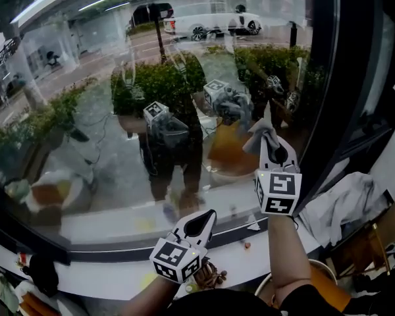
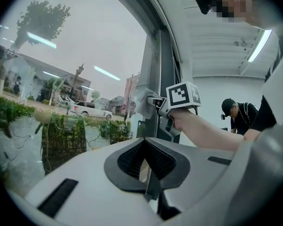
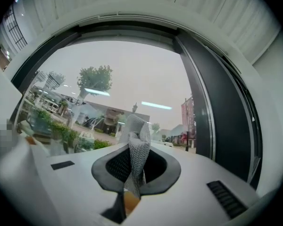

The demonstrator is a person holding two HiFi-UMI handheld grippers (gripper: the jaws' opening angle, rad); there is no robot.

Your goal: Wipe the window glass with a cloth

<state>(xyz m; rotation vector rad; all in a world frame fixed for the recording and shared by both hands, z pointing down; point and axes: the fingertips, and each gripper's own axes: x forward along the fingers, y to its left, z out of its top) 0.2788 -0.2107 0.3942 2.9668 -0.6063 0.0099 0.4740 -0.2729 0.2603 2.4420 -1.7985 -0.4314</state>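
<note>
Near 6 o'clock, the left tool (image 1: 201,221) hovers over the white sill (image 1: 99,275), its jaws closed on nothing. Toward 3 o'clock, the right tool (image 1: 276,151) clamps a grey cloth (image 1: 262,134), raised to the window glass (image 1: 85,110). Beyond it stand a hedge (image 1: 155,84) and a white car (image 1: 210,18).

Head view: from above and behind both arms, facing forward and steeply down onto window glass (image 1: 105,124) and white sill (image 1: 118,224); left claw (image 1: 201,224) near and low, right claw (image 1: 276,151) farther, up by glass.

Left claw view: from low near sill, facing up and across toward right claw and dark frame (image 2: 162,69).

Right claw view: very near glass, facing out and upward, cloth (image 3: 137,147) close in middle.

Shared by all: glass, frame, greenery (image 1: 158,84) outside.
</note>
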